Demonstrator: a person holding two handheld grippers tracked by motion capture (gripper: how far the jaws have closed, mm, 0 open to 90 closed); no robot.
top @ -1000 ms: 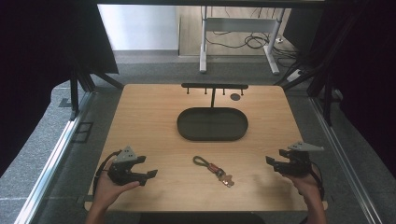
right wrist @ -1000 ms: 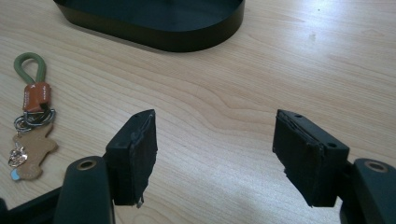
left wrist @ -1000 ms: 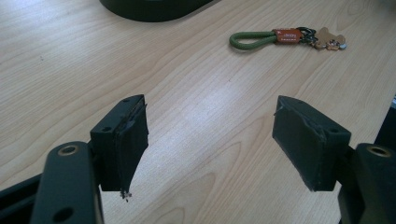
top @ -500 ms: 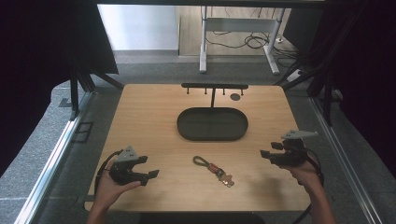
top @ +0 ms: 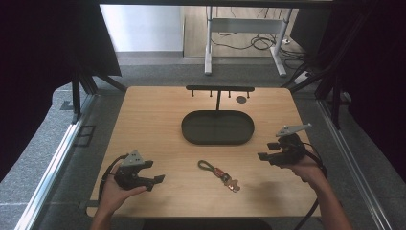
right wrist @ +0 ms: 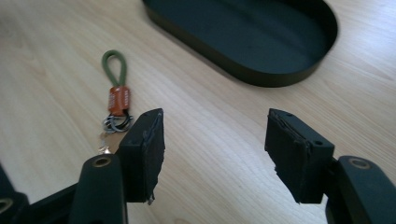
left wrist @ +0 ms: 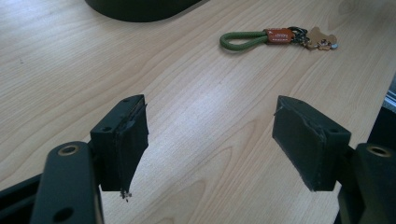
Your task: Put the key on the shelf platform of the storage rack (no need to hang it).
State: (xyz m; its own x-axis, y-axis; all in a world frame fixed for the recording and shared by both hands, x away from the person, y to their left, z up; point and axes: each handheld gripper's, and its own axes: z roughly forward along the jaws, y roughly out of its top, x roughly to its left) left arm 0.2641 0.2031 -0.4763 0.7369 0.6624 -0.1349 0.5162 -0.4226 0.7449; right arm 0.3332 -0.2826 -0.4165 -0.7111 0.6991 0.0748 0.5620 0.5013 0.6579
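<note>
Lifted and carried toward the tray since the earlier frame: right tongs [top: 264, 151], jaws just closing a little, nothing between them.
Nothing picked up yet; everything left to do, judging by the layout. Nearest, before the tray: left tongs [top: 157, 180], held low over the table [top: 143, 124], jaws spread wide and empty. Farther in, just before the tray: one keychain [top: 219, 174] with green loop, orange tag and keys, lying flat, untouched, between both tongs. Beyond it: one dark oval tray [top: 218, 127], nothing in it. Right behind the tray: one black hook rack [top: 219, 89]. Count: two tongs, one keychain, one tray, one rack.
</note>
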